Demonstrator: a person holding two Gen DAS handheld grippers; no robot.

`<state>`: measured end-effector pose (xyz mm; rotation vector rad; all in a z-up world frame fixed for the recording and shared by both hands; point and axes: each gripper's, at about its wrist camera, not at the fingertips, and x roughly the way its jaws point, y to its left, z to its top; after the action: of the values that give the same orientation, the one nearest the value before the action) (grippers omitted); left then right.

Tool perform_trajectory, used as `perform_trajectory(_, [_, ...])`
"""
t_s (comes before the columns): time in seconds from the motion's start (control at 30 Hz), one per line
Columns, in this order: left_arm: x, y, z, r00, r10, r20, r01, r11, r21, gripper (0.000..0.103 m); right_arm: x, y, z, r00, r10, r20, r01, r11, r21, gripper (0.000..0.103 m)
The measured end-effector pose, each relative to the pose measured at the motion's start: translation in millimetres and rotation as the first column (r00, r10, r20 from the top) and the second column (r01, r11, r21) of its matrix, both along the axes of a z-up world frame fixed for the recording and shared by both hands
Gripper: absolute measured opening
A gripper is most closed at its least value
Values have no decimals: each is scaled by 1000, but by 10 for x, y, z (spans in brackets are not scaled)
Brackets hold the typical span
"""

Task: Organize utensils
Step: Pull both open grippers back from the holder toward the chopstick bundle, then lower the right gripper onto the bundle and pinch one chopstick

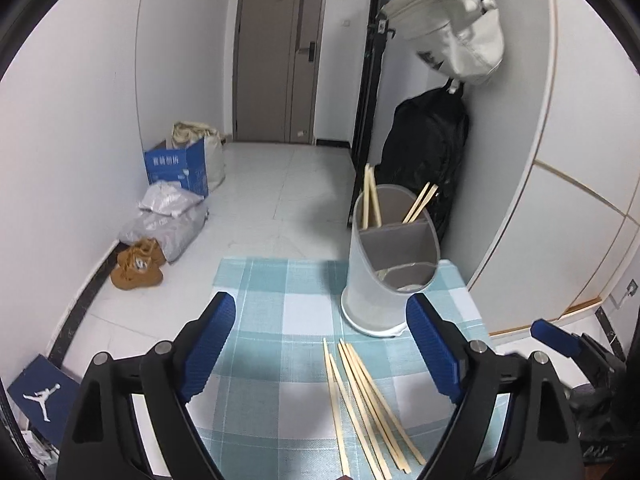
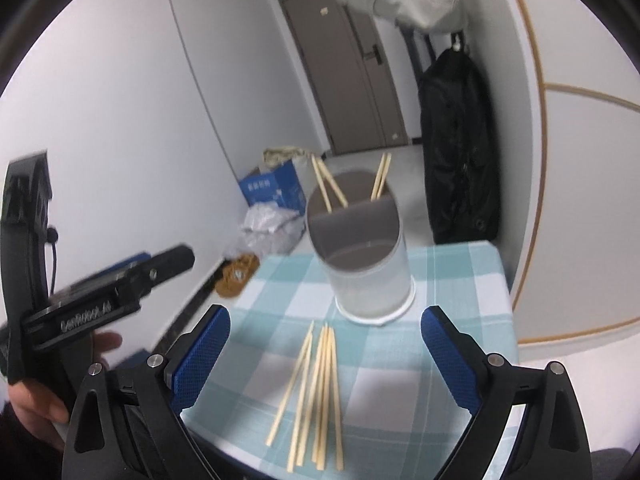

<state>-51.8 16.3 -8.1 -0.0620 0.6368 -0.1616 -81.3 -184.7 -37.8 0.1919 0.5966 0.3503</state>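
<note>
On the checked bench (image 1: 280,292), loose chopsticks (image 2: 316,392) lie in a fan just before my two tongs, left tongs (image 1: 320,344) and right tongs (image 2: 326,356), both spread wide and empty. Behind them stands the grey divided holder (image 2: 360,256), four chopsticks upright in its rear compartment

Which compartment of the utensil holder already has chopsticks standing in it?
The far compartment of the utensil holder, behind the divider; four chopsticks stand there. The near compartment holds none.
</note>
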Motion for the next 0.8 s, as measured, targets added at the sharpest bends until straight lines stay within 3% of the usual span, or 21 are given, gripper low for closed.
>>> perform_trajectory(0.17, [205,109,-256,999,19,-35,-20,1000,-21,84,133,59,-248,998,20,-61,-23,999,-43,81])
perform_trajectory(0.23, [286,181,-388,998,37,-59,-38,999,-19,84,215,93,-350,995,28,-93,-34,998,-61,69])
perform_trajectory(0.4, [459,375,-662,982,73,-175,-85,995,-58,84,457,190,-644,980,37,-196,-61,992,-115,54])
perform_trajectory(0.47, [522,419,-689,976,74,-204,-92,993,-78,84,560,239,-774,968,45,-246,-79,988,-132,45])
perform_trajectory(0.63, [590,479,-684,973,101,-207,-120,990,-80,84,728,373,-997,947,66,-315,-120,981,-155,41])
perform_trajectory(0.8, [614,488,-718,967,91,-239,-108,992,-61,84,859,591,-1180,914,120,-388,-206,960,-190,25])
